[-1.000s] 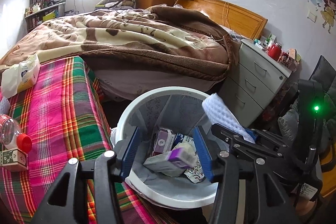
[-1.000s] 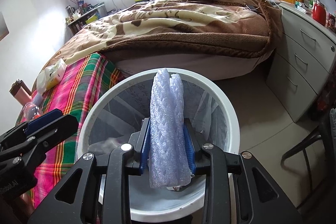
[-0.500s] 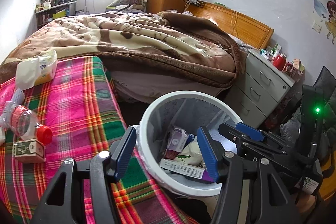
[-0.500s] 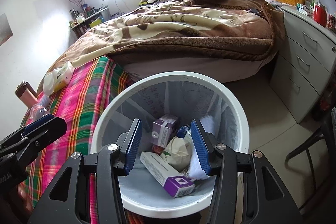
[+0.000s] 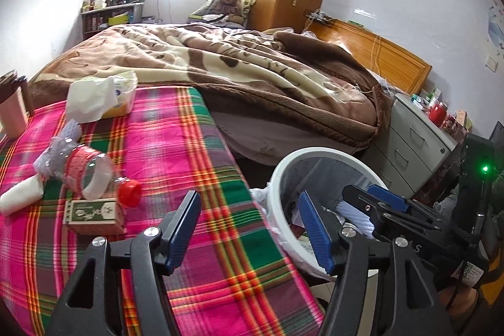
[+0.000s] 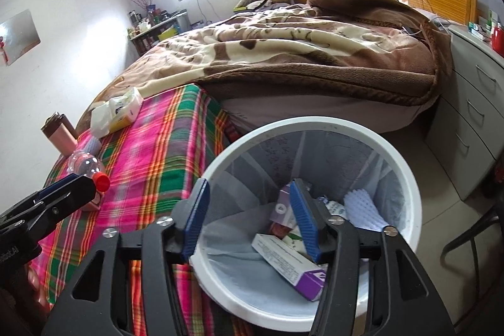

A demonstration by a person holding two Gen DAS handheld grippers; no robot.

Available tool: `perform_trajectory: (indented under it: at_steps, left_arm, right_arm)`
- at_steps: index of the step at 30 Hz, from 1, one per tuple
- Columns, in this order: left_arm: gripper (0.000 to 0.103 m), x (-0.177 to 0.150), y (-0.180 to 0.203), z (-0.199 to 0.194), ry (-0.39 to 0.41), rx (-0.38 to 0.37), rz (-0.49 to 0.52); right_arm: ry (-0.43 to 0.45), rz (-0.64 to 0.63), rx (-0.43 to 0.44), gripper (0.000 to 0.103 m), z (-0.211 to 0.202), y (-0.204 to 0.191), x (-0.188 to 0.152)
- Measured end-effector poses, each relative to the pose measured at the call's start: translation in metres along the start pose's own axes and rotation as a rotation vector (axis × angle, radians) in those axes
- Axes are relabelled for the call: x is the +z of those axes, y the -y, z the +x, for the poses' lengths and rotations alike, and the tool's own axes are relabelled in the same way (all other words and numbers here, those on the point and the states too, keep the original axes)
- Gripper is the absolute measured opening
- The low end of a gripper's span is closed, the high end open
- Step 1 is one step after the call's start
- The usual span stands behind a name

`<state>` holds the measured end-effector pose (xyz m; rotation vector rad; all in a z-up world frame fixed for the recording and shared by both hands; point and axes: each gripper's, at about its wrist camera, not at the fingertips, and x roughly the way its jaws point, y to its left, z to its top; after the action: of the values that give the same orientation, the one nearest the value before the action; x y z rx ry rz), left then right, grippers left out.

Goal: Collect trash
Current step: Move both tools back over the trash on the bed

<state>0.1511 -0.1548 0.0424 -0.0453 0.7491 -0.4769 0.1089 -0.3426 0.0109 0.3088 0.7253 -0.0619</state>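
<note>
A white trash bin (image 6: 406, 166) with a grey liner stands beside the plaid-covered table. Inside lie a purple-ended box (image 6: 293, 263), a pale foam sheet (image 6: 362, 210) and other packaging. My right gripper (image 6: 249, 219) hangs over the bin's near rim, its jaws opening with nothing between them. My left gripper (image 5: 249, 229) is over the table's right edge, jaws also opening and empty. On the table lie a crushed plastic bottle (image 5: 85, 172) with a red cap, a small green-and-white box (image 5: 91, 214), a white roll (image 5: 20, 197) and a tissue pack (image 5: 104, 96).
The plaid cloth (image 5: 163, 147) covers the table on the left. A bed with a brown blanket (image 5: 252, 65) lies behind, a grey drawer unit (image 5: 419, 144) to the right. A pink flask (image 5: 11, 112) stands at the table's far left.
The right gripper opened and the foam sheet dropped into the bin. The left gripper swung left from over the bin to the table edge and widened.
</note>
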Motion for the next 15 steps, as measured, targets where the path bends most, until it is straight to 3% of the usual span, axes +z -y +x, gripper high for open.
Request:
perform_trajectory:
  at_steps: [15]
  left_arm:
    - [0.072,-0.017,-0.088,-0.007,-0.005,0.146,-0.157]
  right_arm:
    - [-0.032,-0.078,0.085,0.062,0.027,-0.051,0.003]
